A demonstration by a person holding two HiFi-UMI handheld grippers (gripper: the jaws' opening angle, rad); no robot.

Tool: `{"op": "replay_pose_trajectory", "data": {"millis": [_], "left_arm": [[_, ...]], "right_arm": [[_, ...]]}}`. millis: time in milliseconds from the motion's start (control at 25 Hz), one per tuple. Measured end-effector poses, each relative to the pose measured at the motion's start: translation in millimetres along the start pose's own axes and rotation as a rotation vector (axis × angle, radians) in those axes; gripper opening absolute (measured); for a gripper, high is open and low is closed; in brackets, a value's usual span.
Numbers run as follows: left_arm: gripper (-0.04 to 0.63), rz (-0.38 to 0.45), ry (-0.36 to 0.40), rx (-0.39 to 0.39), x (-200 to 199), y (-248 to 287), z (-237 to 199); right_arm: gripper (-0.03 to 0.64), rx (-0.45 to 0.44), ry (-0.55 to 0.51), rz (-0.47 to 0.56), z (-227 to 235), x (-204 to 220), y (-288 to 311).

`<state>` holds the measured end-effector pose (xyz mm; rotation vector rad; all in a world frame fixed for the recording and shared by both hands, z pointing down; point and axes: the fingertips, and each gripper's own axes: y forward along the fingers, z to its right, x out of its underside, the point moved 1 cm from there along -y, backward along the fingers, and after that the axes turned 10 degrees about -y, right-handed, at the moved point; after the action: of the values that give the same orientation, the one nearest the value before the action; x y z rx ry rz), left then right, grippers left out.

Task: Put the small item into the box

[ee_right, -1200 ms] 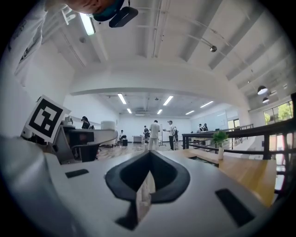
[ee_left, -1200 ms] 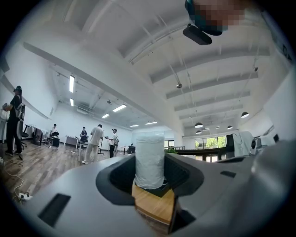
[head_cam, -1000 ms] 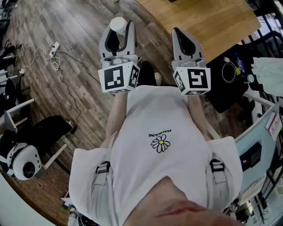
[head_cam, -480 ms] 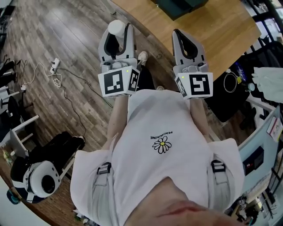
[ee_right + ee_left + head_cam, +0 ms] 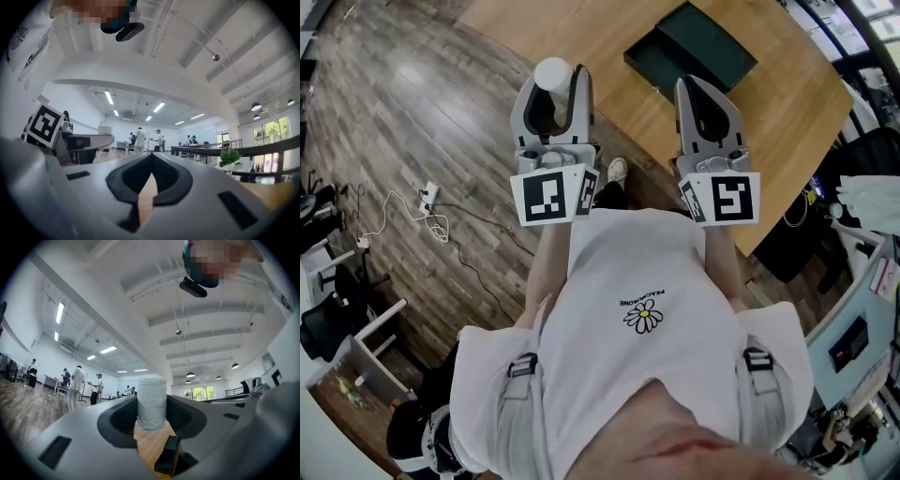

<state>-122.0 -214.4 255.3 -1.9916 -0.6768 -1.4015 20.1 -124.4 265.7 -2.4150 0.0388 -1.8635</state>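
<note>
Left tongs (image 5: 555,86): clenched on the small item (image 5: 151,401), a white cylinder. The left gripper view shows the jaws standing fairly wide, with the inner pads pressing on both sides of the cylinder. It is held upright between the jaw tips, and its top rises above them.

Right tongs (image 5: 686,92): closed and empty. In the right gripper view the two tips meet at a point, leaving only a narrow slit lower down through which light wood shows. Nothing is between them.

Position: both tongs are held out in front of the person, side by side and apart, each with its marker cube (image 5: 551,195) toward the body. In the head view the left tongs and the item lie over the near edge of the table (image 5: 581,28), where the wood meets the plank floor (image 5: 412,94). The right tongs lie over the table top.

Box (image 5: 712,42): dark green, flat on the table ahead of the right tongs and beyond both tips. It is not touched by either tool. One part appears darker than the other; whether that is an open tray beside a lid cannot be told.

The item is clear of the box, held in the air and well short of it.

Other: a white cable (image 5: 427,202) lies on the floor at left.
</note>
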Motion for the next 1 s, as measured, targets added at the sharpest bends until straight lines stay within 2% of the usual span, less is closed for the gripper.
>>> {"op": "replay_pose_trajectory", "data": {"millis": [160,440,840,1000], "left_arm": [[0.186,-0.011,-0.015,0.053,-5.4,35.3,-21.5],[0.186,-0.054,-0.065,0.058,10.0,67.1,-50.7],[0.186,-0.060,-0.081,0.044,26.2,82.8,-40.5],[0.186,-0.070,-0.066,0.057,30.6,84.2,-32.9]], "right_arm": [[0.006,0.051,0.008,-0.015,7.9,-0.6,35.9],[0.006,0.110,0.036,-0.056,15.6,15.6,65.6],[0.006,0.113,0.047,-0.058,34.8,26.3,73.4],[0.006,0.115,0.052,-0.064,38.3,31.8,71.1]]}}
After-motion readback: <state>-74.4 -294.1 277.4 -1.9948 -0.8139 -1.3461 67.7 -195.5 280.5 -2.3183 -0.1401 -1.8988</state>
